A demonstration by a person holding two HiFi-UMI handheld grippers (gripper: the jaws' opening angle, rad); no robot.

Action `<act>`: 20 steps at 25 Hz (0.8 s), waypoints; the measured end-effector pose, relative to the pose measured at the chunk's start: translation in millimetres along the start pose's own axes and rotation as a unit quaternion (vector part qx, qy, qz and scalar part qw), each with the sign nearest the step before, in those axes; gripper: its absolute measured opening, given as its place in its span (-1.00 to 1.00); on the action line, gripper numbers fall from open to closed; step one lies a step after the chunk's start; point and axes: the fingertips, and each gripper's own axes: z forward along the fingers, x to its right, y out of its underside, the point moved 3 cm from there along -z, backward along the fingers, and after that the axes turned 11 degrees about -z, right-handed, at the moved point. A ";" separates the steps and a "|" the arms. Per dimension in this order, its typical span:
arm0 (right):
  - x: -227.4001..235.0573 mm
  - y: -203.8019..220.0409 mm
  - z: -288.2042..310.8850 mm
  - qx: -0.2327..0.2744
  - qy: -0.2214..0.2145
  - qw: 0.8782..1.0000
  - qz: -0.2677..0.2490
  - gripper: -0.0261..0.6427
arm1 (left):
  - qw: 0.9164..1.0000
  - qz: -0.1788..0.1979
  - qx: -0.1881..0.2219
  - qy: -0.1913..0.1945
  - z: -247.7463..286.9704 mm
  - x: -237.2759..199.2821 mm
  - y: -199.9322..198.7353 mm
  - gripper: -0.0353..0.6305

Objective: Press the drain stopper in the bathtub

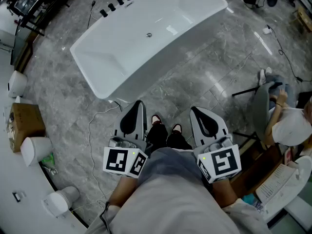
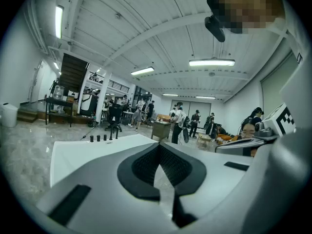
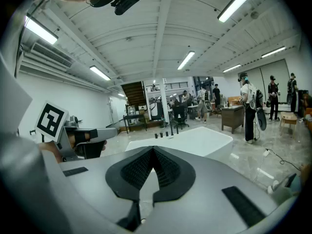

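Observation:
A white freestanding bathtub stands on the grey marble floor ahead of me, with its small round metal drain stopper in the middle of the basin floor. Black tap fittings line its far rim. Both grippers are held close to my body, well short of the tub. The left gripper and the right gripper are shut with nothing between the jaws. Beyond the shut left gripper, the left gripper view shows the bathtub. Past the shut right gripper lies the bathtub in the right gripper view.
A white cable trails over the floor by the tub's near end. A seated person and a black stand are at the right. A cardboard box and white fixtures line the left. Several people stand far off.

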 end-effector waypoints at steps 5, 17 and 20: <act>8.7 -4.2 4.7 0.000 0.002 1.000 -0.002 -0.87 | 1.000 -0.004 -0.002 0.003 7.6 1.2 -2.2 -0.88; 39.5 -22.7 55.2 0.003 -0.004 1.000 0.012 -0.87 | 1.000 -0.023 0.001 0.011 64.8 -24.0 -16.6 -0.88; 52.8 -27.3 74.5 0.000 -0.004 1.000 0.008 -0.87 | 1.000 -0.029 0.001 0.013 88.2 -33.5 -21.1 -0.88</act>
